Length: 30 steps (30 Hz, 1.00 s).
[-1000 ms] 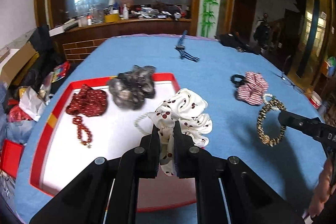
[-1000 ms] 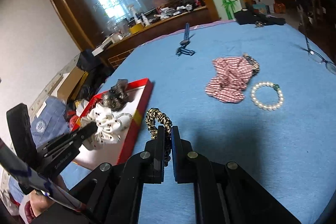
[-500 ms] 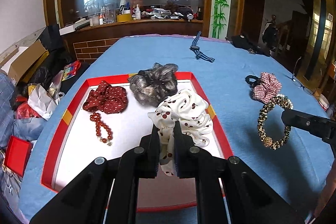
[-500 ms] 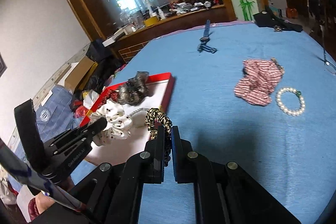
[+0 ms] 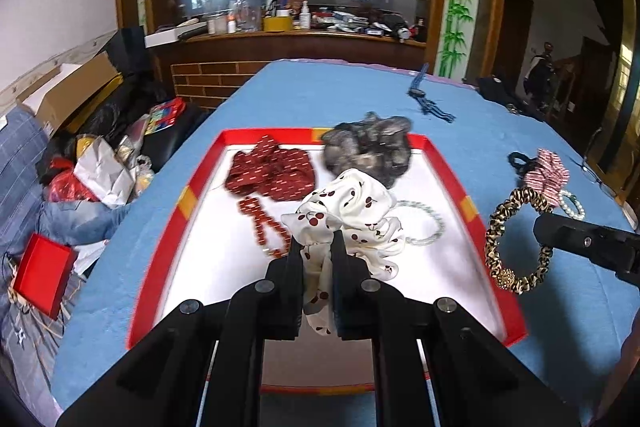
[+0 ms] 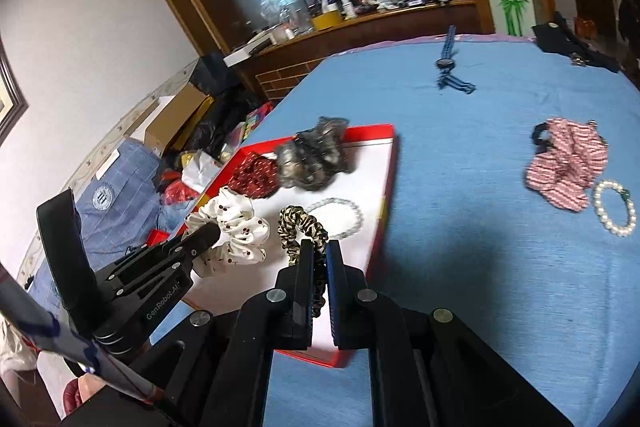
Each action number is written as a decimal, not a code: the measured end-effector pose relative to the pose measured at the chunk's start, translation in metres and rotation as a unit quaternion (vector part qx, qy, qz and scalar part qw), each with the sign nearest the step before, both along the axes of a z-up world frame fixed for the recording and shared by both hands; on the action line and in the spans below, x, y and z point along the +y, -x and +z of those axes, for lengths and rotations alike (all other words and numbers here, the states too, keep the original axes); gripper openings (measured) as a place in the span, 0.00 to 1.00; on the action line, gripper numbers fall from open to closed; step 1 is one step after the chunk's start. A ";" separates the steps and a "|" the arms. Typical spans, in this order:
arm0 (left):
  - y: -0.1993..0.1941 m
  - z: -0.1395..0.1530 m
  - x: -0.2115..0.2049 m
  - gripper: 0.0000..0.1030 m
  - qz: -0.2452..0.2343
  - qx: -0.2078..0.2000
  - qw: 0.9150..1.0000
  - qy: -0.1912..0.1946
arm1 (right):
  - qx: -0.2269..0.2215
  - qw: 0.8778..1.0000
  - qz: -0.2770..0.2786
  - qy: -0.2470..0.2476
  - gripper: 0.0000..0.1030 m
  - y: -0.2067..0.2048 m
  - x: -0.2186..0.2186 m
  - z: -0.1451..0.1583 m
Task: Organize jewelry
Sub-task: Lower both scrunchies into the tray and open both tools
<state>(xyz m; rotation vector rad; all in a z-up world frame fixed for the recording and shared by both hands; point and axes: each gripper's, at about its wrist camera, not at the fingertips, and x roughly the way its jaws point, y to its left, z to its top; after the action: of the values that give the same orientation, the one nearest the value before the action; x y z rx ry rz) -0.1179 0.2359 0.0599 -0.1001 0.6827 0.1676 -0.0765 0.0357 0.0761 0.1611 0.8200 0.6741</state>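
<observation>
Both tongs now hovering over the red tray (image 5: 448, 167) mid-frame vs b4: left tongs (image 5: 316, 247) clamping cherry scrunchie (image 5: 352, 211), right tongs (image 6: 318, 259) pinching leopard scrunchie (image 6: 300, 227). Drop-off's prob next.

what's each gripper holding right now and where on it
Left gripper pinches the white cherry-print scrunchie by its near fold. Right gripper pinches the leopard-print scrunchie on the near side of its ring.
</observation>
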 end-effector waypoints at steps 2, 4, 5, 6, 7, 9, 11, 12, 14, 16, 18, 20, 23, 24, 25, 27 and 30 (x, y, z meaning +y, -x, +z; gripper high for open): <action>0.002 -0.003 0.007 0.11 0.007 0.002 1.000 0.002 | 0.005 1.000 0.009 0.003 0.07 0.000 0.010 -0.003; 0.003 -0.006 0.014 0.11 0.012 0.006 1.000 0.003 | 0.010 1.000 0.015 0.005 0.07 0.000 0.019 -0.005; 0.003 -0.007 0.017 0.11 0.015 0.007 1.000 0.005 | 0.011 1.000 0.018 0.007 0.07 -0.001 0.022 -0.007; 0.003 -0.009 0.020 0.11 0.018 0.009 1.000 0.006 | 0.014 1.000 0.021 0.008 0.07 -0.001 0.026 -0.008; 0.003 -0.010 0.023 0.11 0.021 0.010 1.000 0.007 | 0.017 1.000 0.024 0.008 0.08 -0.001 0.029 -0.009; 0.003 -0.013 0.028 0.11 0.026 0.014 1.000 0.009 | 0.026 0.999 0.029 0.009 0.08 -0.003 0.037 -0.012; 0.003 -0.016 0.031 0.11 0.029 0.019 0.999 0.010 | 0.031 0.999 0.032 0.012 0.08 -0.004 0.044 -0.014; 0.003 -0.018 0.033 0.11 0.030 0.020 0.999 0.011 | 0.031 0.999 0.033 0.014 0.08 -0.005 0.047 -0.015; 0.002 -0.021 0.035 0.11 0.031 0.024 0.999 0.012 | 0.034 0.999 0.035 0.019 0.09 -0.006 0.053 -0.019; 0.000 -0.023 0.037 0.11 0.031 0.028 0.999 0.019 | 0.038 0.998 0.036 0.022 0.09 -0.008 0.057 -0.022; 0.000 -0.023 0.041 0.11 0.033 0.028 0.999 0.024 | 0.041 0.998 0.035 0.025 0.09 -0.010 0.061 -0.025; -0.002 -0.023 0.042 0.12 0.034 0.031 0.999 0.024 | 0.043 0.998 0.033 0.028 0.09 -0.010 0.063 -0.028; -0.005 -0.025 0.043 0.12 0.035 0.038 0.998 0.027 | 0.047 0.998 0.029 0.033 0.09 -0.014 0.065 -0.032; -0.005 -0.026 0.043 0.12 0.036 0.040 0.998 0.028 | 0.047 0.998 0.027 0.034 0.09 -0.015 0.065 -0.033; -0.006 -0.027 0.043 0.12 0.036 0.043 0.998 0.028 | 0.048 0.998 0.027 0.035 0.09 -0.016 0.065 -0.034; -0.008 -0.028 0.044 0.12 0.035 0.046 0.998 0.029 | 0.051 0.998 0.022 0.036 0.09 -0.018 0.065 -0.036; -0.010 -0.028 0.045 0.12 0.036 0.050 0.998 0.030 | 0.055 0.998 0.017 0.038 0.09 -0.021 0.064 -0.040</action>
<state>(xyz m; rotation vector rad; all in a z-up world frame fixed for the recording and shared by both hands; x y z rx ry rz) -0.1083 0.2806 0.0315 -0.1743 0.7844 0.2226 -0.0557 0.0997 0.0365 0.1170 0.9537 0.6695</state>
